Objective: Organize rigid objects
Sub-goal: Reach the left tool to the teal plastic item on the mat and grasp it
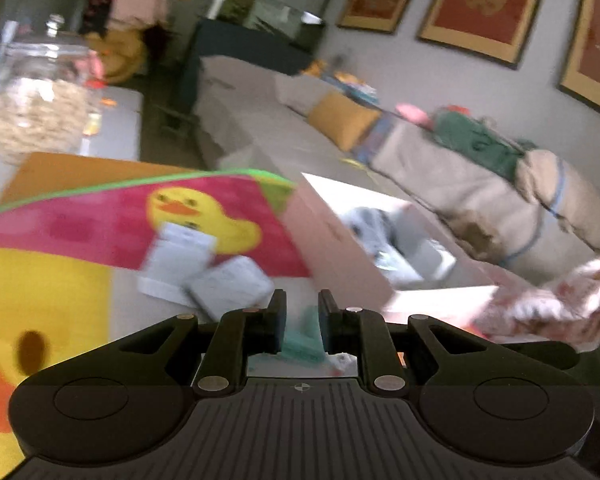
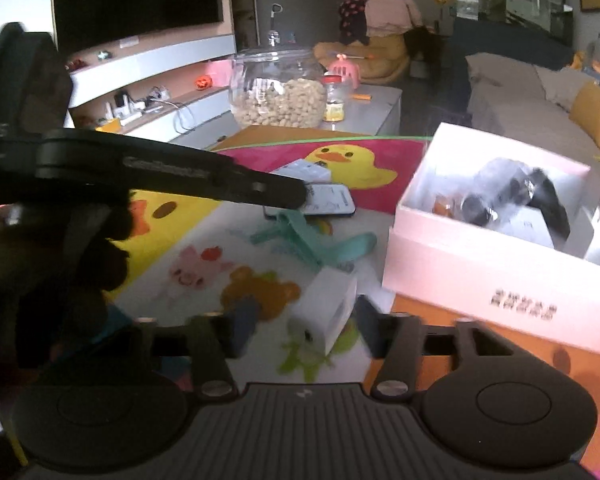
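Centring of the white box (image 2: 328, 312), lying lower centre between the parted right tongs (image 2: 305, 314), is advised before closure and transfer to the pink box (image 2: 480, 280) at right; left tongs (image 1: 302, 300) are narrowed, and any grip on the teal clip (image 1: 300, 340) is undetermined.

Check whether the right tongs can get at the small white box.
Probably yes: the small white box sits between the open right tongs, with nothing blocking; the left tongs are farther off.
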Demonstrator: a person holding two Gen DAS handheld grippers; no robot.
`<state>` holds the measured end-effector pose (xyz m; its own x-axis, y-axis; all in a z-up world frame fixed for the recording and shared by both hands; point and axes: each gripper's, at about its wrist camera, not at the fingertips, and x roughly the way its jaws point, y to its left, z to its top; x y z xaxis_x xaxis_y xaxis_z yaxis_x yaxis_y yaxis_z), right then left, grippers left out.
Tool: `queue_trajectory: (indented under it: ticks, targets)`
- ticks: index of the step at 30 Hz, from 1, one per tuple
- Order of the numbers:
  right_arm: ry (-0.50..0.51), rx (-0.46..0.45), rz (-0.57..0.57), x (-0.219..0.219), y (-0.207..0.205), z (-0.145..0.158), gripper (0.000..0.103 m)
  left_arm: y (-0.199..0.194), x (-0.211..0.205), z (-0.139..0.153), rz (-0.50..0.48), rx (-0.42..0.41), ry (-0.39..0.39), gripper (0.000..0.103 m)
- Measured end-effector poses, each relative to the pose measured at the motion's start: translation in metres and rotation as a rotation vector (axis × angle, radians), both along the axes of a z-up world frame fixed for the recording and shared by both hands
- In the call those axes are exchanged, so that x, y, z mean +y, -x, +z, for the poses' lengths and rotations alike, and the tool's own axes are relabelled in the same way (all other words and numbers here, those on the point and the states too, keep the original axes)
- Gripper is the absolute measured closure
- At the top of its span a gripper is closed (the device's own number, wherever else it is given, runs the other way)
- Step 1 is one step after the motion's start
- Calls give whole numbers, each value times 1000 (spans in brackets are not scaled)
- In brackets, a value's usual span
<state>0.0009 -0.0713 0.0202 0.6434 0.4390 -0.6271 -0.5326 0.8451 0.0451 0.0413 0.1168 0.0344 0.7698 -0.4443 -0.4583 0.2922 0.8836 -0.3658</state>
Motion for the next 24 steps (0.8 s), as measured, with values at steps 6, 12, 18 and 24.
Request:
queue_trajectory:
  ticks: [6,12,18,24]
  targets:
    - [-12,11,-102,-28,-1,5,83,-7,17,-6,92,25,14,84]
    - [-84,79,-250,-99,12,-3,80,-16,13,-10,72,14,13,84]
    - [-178,99,-351,-143,17,-16,70,-30,16,-24,25,82,108,84]
    - [-186,64,-339,-139,18,-20,56,-3,-1,-19,-134,82,36,84]
